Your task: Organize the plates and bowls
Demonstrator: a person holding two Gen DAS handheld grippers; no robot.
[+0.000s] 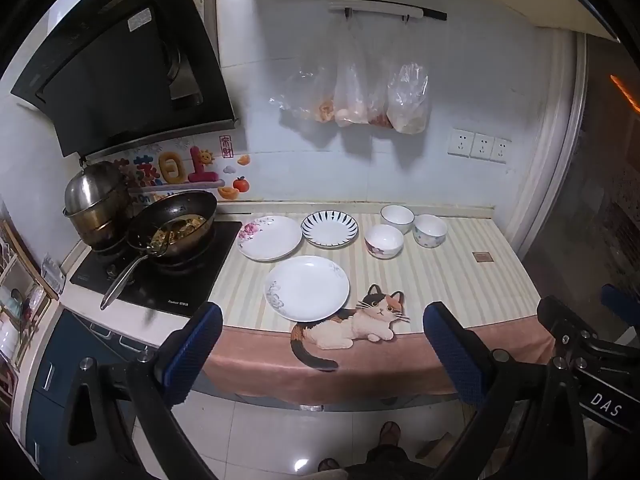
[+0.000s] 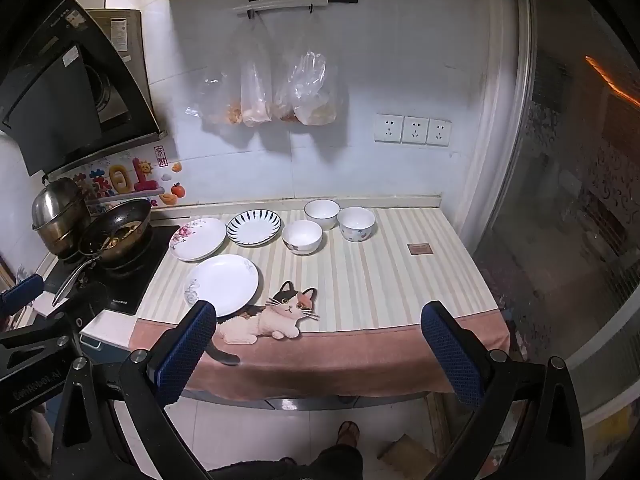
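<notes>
Non-task items around the hob (image 1: pixel 160 280)
Wok (image 1: pixel 176 226) on it; steel pot (image 1: pixel 94 200) just behind; plastic bags (image 1: pixel 360 92) hang well right.

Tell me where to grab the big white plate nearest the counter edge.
Grip the near rim of the white plate, coming in low from the front edge. It lies flat, its raised rim gives open jaws a lip, and nothing blocks that side.

White tiled wall (image 2: pixel 400 60) behind striped cloth-covered counter (image 2: pixel 400 280); triple white socket strip (image 2: pixel 412 129) above counter, black slanted range hood (image 1: pixel 120 60) left, frosted glass door (image 2: pixel 568 200) right, glossy pale floor tiles (image 2: pixel 260 432) below.
</notes>
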